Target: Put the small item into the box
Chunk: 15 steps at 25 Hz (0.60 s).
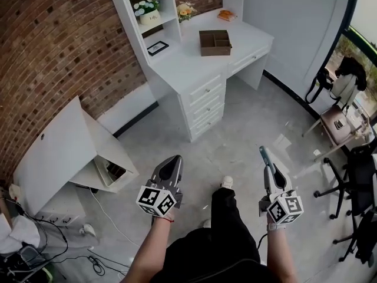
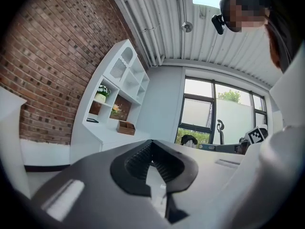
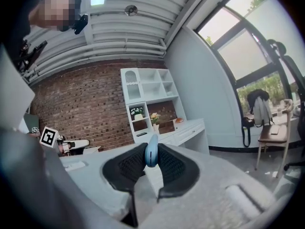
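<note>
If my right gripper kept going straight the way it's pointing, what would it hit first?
Probably the white desk, near the brown box. The right gripper, fingers shut on the small blue item, faces it across open floor, though depth is unclear.

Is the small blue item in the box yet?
Not in. The right gripper is shut on the small blue item, and the brown box sits on the white desk across the room.
</note>
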{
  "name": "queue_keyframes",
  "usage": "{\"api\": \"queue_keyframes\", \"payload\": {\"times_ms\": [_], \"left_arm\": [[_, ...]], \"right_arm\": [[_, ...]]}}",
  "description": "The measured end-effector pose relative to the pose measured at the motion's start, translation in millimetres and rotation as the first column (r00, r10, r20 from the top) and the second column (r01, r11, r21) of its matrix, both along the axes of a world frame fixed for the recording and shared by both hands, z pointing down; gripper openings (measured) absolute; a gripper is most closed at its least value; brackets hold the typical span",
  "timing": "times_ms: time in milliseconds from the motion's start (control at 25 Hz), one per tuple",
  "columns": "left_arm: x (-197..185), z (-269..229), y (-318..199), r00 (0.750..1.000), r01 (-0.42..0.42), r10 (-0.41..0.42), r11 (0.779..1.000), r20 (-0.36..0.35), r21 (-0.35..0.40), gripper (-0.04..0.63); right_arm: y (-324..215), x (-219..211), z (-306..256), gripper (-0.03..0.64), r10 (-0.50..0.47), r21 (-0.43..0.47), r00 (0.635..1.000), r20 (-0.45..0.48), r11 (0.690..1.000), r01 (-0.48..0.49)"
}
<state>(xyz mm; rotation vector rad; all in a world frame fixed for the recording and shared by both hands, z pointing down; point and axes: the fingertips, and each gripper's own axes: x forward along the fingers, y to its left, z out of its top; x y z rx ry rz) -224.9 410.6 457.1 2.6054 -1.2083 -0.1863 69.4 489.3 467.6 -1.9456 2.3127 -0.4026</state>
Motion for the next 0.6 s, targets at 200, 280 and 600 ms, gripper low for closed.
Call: {"api": "queue_keyframes", "payload": {"times_ms": [200,280,600], "left_arm": [[0,8,-39,0.998,0.053,-0.053,0.999,0.03,-0.005,-0.003],[7,8,-61,0.998,0.064,-0.064,0.998,0.027,-0.008,-0.003],[44,0,-144,0.997,0.073,-0.073,0.997,0.002,-0.019,-0.003]], "right_arm": [[-46,14,5,0.067,-0.002,0.016,1.0,0.015,1.0,0.002],[-69,21,5,0.067,-0.009,0.022,1.0,0.022,1.0,0.008],[-151,54,-3,0.067,-0.016,0.015,0.999,0.029,1.0,0.015]]}}
